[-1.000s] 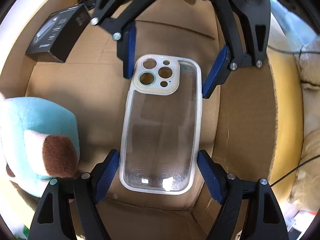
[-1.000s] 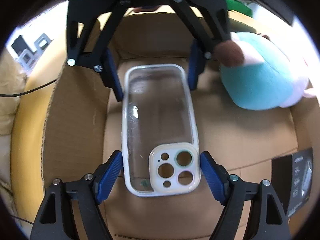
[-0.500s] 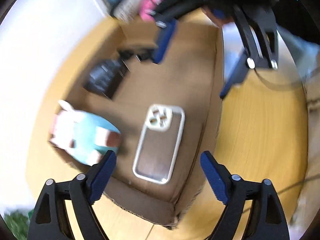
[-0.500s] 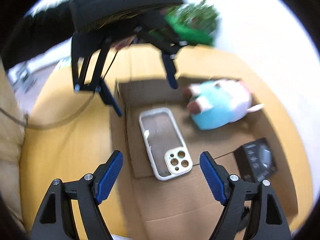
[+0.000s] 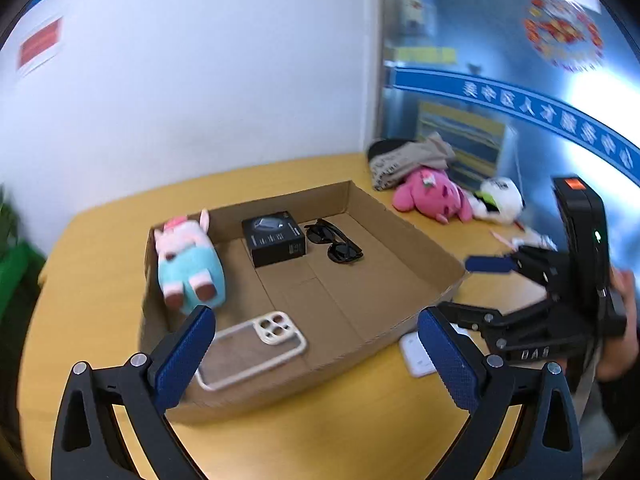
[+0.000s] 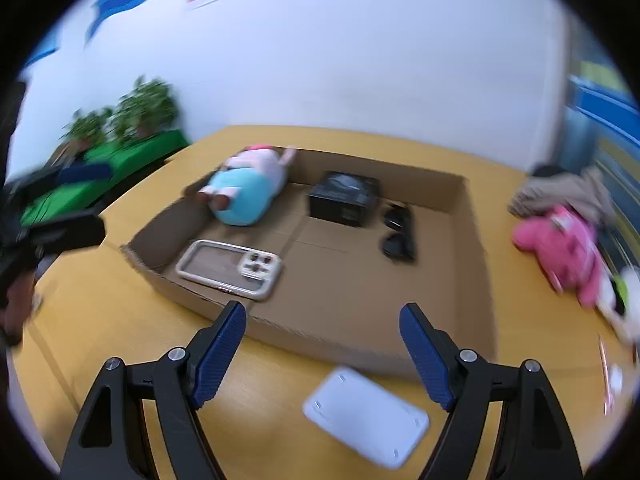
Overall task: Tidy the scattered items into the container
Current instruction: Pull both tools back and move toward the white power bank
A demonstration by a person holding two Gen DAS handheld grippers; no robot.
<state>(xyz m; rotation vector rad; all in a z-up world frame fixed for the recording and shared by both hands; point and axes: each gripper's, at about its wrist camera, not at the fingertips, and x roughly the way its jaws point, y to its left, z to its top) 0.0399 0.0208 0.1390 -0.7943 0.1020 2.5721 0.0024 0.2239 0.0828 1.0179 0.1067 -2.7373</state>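
Left wrist: left gripper opening wide, empty; case in box past its fingers. Right gripper wide, empty; white pad just below fingers, pink plush still out.

Bright, even indoor light; fisheye bending with dark corners; motion blur smears both views' edges.

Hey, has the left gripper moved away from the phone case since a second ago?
Yes. The left gripper has pulled up and back out of the cardboard box; the phone case lies inside.
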